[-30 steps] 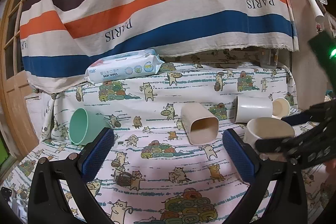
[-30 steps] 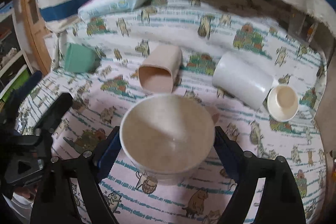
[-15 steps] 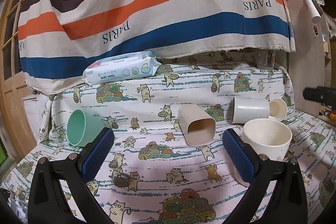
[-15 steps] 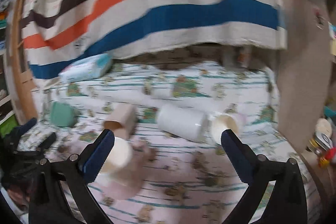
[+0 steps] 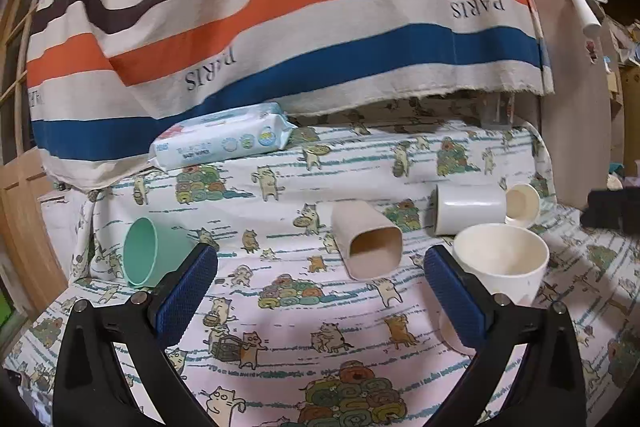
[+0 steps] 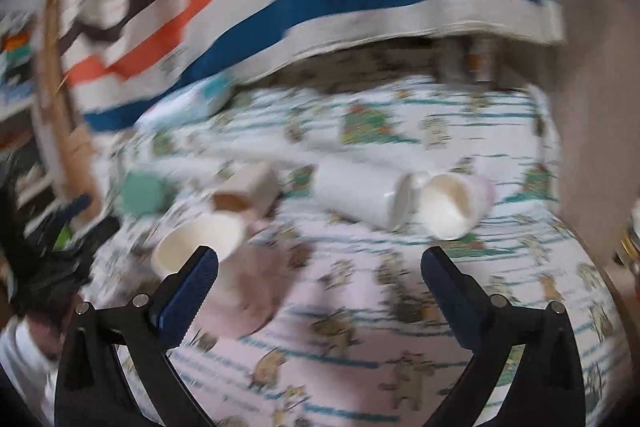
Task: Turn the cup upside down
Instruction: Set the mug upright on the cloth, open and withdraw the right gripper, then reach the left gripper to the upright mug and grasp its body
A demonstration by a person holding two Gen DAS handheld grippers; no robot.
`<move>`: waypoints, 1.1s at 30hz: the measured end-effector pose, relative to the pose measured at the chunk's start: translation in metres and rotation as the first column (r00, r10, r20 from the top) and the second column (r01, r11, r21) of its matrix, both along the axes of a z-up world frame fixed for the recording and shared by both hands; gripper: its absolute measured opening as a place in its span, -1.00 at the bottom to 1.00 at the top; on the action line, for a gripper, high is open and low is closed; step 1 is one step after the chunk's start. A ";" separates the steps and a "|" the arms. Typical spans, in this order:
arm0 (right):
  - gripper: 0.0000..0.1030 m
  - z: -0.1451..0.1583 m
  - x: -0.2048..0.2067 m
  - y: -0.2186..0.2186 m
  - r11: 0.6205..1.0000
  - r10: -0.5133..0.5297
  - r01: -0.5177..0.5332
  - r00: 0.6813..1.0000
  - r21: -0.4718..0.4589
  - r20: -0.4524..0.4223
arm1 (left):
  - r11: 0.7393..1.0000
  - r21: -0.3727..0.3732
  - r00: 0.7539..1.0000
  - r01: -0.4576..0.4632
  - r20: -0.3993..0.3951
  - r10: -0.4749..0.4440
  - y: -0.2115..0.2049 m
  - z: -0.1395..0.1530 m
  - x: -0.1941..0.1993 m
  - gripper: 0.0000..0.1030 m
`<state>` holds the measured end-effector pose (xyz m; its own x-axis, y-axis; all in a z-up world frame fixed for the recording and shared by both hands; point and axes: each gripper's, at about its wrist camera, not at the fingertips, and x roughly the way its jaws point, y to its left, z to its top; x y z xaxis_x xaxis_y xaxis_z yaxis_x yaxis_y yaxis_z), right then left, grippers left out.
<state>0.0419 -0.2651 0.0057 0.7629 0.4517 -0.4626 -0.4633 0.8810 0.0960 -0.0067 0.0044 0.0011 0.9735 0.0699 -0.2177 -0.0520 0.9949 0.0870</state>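
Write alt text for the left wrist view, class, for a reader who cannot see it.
The open left gripper holds nothing above a cat-print cloth, where a wide cream cup stands upright; a beige square cup, white cup and green cup lie sideways.

A striped cloth point(image 5: 280, 27) printed "PARIS" hangs behind the counter point(image 5: 304, 315), which wears a cat-print cover, with a wooden door point(image 5: 24, 227) at left and a beige cabinet point(image 5: 576, 99) at right.
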 end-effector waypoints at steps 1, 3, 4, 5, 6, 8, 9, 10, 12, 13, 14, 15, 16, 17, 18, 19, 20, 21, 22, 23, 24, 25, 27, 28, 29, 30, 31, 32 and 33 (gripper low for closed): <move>0.99 -0.001 -0.002 0.008 0.999 0.026 -0.026 1.000 -0.024 -0.001 | 1.000 -0.005 1.000 -0.015 0.010 0.015 0.002 0.001 -0.001 0.99; 0.99 -0.003 -0.006 0.024 0.996 0.058 -0.058 0.998 -0.074 0.002 | 0.999 -0.018 0.998 -0.050 0.027 0.051 0.008 0.002 -0.002 0.99; 0.99 -0.005 -0.006 0.032 0.994 0.071 -0.072 0.997 -0.087 -0.006 | 0.998 -0.030 0.997 -0.063 0.033 0.064 0.011 0.003 -0.003 0.99; 0.99 -0.007 -0.005 0.037 0.993 0.082 -0.083 0.996 -0.087 -0.020 | 0.997 -0.043 0.997 -0.069 0.037 0.071 0.015 0.004 -0.003 0.99; 0.99 -0.008 -0.003 0.041 0.992 0.093 -0.096 0.995 -0.079 -0.039 | 0.996 -0.056 0.996 -0.074 0.042 0.077 0.017 0.006 -0.004 0.99; 0.99 -0.011 0.002 0.048 0.991 0.110 -0.116 0.991 -0.068 -0.076 | 0.994 -0.069 0.995 -0.086 0.053 0.089 0.021 0.007 -0.006 0.99; 0.99 -0.013 0.002 0.051 0.989 0.117 -0.123 0.990 -0.075 -0.081 | 0.993 -0.073 0.994 -0.090 0.058 0.094 0.022 0.008 -0.007 0.99; 0.99 -0.014 0.002 0.057 0.986 0.129 -0.136 0.989 -0.097 -0.079 | 0.993 -0.077 0.993 -0.092 0.061 0.097 0.023 0.009 -0.007 0.99; 0.99 -0.016 0.000 0.067 0.977 0.150 -0.160 0.986 -0.140 -0.074 | 0.992 -0.090 0.994 -0.089 0.063 0.095 0.025 0.010 -0.008 0.99; 0.99 -0.018 -0.002 0.075 0.970 0.155 -0.165 0.986 -0.180 -0.066 | 0.992 -0.094 0.994 -0.085 0.061 0.091 0.026 0.010 -0.008 0.99; 0.99 -0.019 -0.002 0.080 0.965 0.154 -0.164 0.986 -0.205 -0.063 | 0.992 -0.098 0.995 -0.079 0.056 0.085 0.026 0.010 -0.008 0.99; 0.99 -0.021 -0.001 0.085 0.961 0.154 -0.165 0.986 -0.223 -0.064 | 0.992 -0.101 0.996 -0.073 0.048 0.078 0.026 0.010 -0.007 0.99; 0.99 -0.023 0.001 0.088 0.959 0.152 -0.166 0.985 -0.229 -0.077 | 0.993 -0.101 0.997 -0.066 0.036 0.070 0.026 0.010 -0.005 0.99; 0.99 -0.024 0.003 0.089 0.961 0.146 -0.163 0.985 -0.225 -0.091 | 0.994 -0.097 0.998 -0.053 0.015 0.055 0.025 0.008 -0.003 0.99; 0.99 -0.023 0.006 0.087 0.964 0.137 -0.157 0.985 -0.213 -0.107 | 0.995 -0.096 0.999 -0.029 -0.015 0.028 0.023 0.006 0.000 0.99; 0.99 -0.021 0.007 0.080 0.970 0.123 -0.144 0.986 -0.195 -0.114 | 0.995 -0.099 0.999 -0.001 -0.045 -0.004 0.021 0.005 0.003 0.99; 0.98 -0.018 0.006 0.073 0.974 0.106 -0.124 0.989 -0.187 -0.104 | 0.994 -0.107 0.997 0.030 -0.064 -0.037 0.020 0.003 0.004 0.99; 0.98 -0.014 0.004 0.064 0.979 0.081 -0.094 0.994 -0.182 -0.078 | 0.992 -0.111 0.993 0.065 -0.087 -0.075 0.017 0.001 0.006 0.99; 0.98 -0.009 -0.001 0.050 0.983 0.039 -0.044 0.999 -0.179 -0.031 | 0.987 -0.114 0.983 0.115 -0.132 -0.129 0.013 -0.002 0.010 0.99; 0.98 -0.005 -0.004 0.040 0.984 0.004 -0.003 1.000 -0.177 0.008 | 0.977 -0.126 0.960 0.172 -0.203 -0.195 0.008 -0.006 0.016 0.99; 0.98 -0.001 -0.007 0.028 0.984 -0.037 0.045 0.998 -0.174 0.050 | 0.955 -0.156 0.910 0.251 -0.299 -0.288 0.001 -0.012 0.025 0.99; 0.98 0.002 -0.009 0.017 0.982 -0.080 0.094 0.993 -0.165 0.089 | 0.931 -0.190 0.858 0.313 -0.365 -0.362 -0.006 -0.017 0.031 0.98; 0.99 0.006 -0.008 -0.001 0.975 -0.163 0.180 0.978 -0.133 0.130 | 0.925 -0.196 0.813 0.325 -0.442 -0.379 -0.019 -0.023 0.035 0.96; 0.98 0.008 -0.004 -0.010 0.971 -0.201 0.215 0.971 -0.108 0.128 | 0.924 -0.198 0.791 0.326 -0.478 -0.381 -0.028 -0.026 0.037 0.96; 0.99 0.009 0.003 -0.018 0.966 -0.234 0.245 0.965 -0.084 0.116 | 0.918 -0.212 0.766 0.336 -0.505 -0.397 -0.036 -0.029 0.038 0.96; 0.99 0.009 0.009 -0.023 0.962 -0.256 0.264 0.961 -0.065 0.106 | 0.914 -0.219 0.753 0.340 -0.519 -0.405 -0.043 -0.031 0.038 0.96; 0.99 0.009 0.017 -0.027 0.957 -0.282 0.287 0.955 -0.043 0.094 | 0.916 -0.209 0.748 0.342 -0.529 -0.400 -0.052 -0.033 0.037 0.96; 0.99 0.009 0.023 -0.029 0.953 -0.300 0.303 0.950 -0.029 0.087 | 0.921 -0.183 0.751 0.345 -0.535 -0.388 -0.060 -0.035 0.036 0.96; 0.99 0.009 0.027 -0.031 0.950 -0.310 0.312 0.947 -0.019 0.082 | 0.924 -0.150 0.755 0.351 -0.539 -0.374 -0.068 -0.036 0.036 0.96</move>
<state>0.0693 -0.2960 0.0148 0.8970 0.1725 -0.4070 -0.1708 0.9845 0.0409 0.0296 -0.0637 -0.0352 0.6383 -0.2827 -0.7160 0.3579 0.9325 -0.0491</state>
